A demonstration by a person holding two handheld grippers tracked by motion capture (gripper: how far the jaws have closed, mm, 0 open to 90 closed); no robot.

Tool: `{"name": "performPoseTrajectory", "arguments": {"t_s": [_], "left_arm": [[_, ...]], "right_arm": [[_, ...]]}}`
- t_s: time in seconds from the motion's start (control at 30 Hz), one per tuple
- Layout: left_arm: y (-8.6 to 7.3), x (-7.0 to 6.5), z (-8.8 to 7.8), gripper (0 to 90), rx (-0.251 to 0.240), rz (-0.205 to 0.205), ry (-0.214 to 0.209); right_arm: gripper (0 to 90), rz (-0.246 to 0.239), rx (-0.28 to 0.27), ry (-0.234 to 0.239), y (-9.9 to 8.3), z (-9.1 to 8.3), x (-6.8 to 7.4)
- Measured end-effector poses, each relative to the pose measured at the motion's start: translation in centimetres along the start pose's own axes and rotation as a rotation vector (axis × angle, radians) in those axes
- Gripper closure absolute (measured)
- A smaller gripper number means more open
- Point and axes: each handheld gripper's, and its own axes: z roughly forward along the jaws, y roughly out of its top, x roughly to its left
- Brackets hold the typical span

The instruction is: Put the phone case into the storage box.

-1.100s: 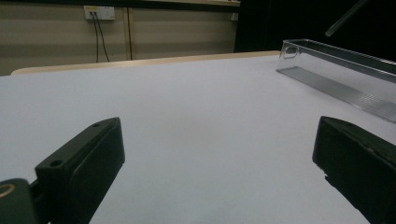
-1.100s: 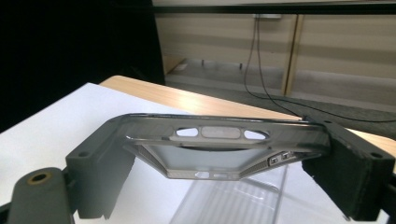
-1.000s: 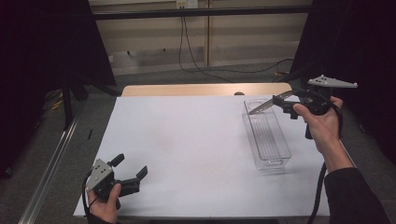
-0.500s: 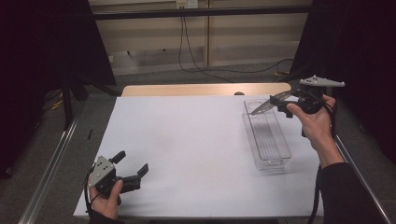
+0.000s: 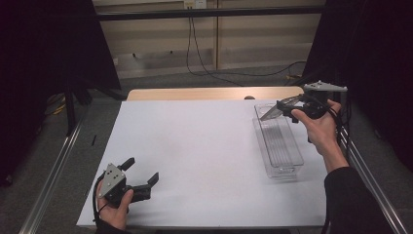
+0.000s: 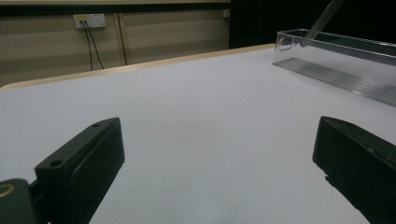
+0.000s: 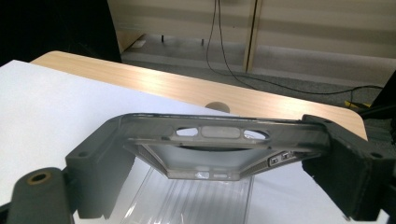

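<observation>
right gripper (image 5: 285, 108) clamped on a see-through flexible phone case (image 7: 219, 149) with cutouts, held over the far end of a long ribbed clear plastic tray (image 5: 280, 146), left gripper (image 5: 141, 178) jaws wide apart, low over the smooth white tabletop (image 5: 195, 146)

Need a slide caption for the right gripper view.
Right gripper clamps a translucent phone case above the clear tray, wooden table edge beyond.

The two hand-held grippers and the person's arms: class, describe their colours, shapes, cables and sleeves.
The left hand-held gripper is black, with two blocky, flat-faced jaws, a grey three-cornered plate with small holes on top and a black cable trailing below. The right hand-held gripper is also black, topped by the same grey plate, with a black cable. The right arm wears a dark long sleeve.
</observation>
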Motion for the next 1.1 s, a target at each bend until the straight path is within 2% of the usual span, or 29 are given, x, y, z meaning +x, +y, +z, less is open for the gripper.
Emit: {"name": "performPoseTrajectory", "arguments": {"t_s": [0.2,0.4,0.63,0.73,0.8,0.87,1.1], "left_arm": [[-0.1,0.1,0.0,2.3,0.011,0.002,0.002],[-0.1,0.1,0.0,2.3,0.010,0.014,-0.003],[-0.1,0.1,0.1,2.3,0.017,0.017,-0.002],[-0.2,0.1,0.2,2.3,0.022,-0.003,-0.008],[-0.3,0.2,0.2,2.3,0.037,0.015,0.000],[-0.3,0.2,0.2,2.3,0.038,0.001,-0.006],[-0.3,0.2,0.2,2.3,0.040,0.016,-0.007]], "right_arm": [[12.0,0.006,0.014,-0.013,-0.2,0.9,0.2],[12.0,0.028,0.022,-0.054,-0.4,1.7,0.5],[12.0,0.038,0.031,-0.079,-0.4,2.6,0.8],[12.0,0.036,0.038,-0.084,-0.6,3.1,0.8],[12.0,0.038,0.039,-0.088,-0.8,3.5,0.8],[12.0,0.050,0.038,-0.098,-0.9,3.8,0.9],[12.0,0.066,0.033,-0.132,-1.1,4.6,1.2]]}}
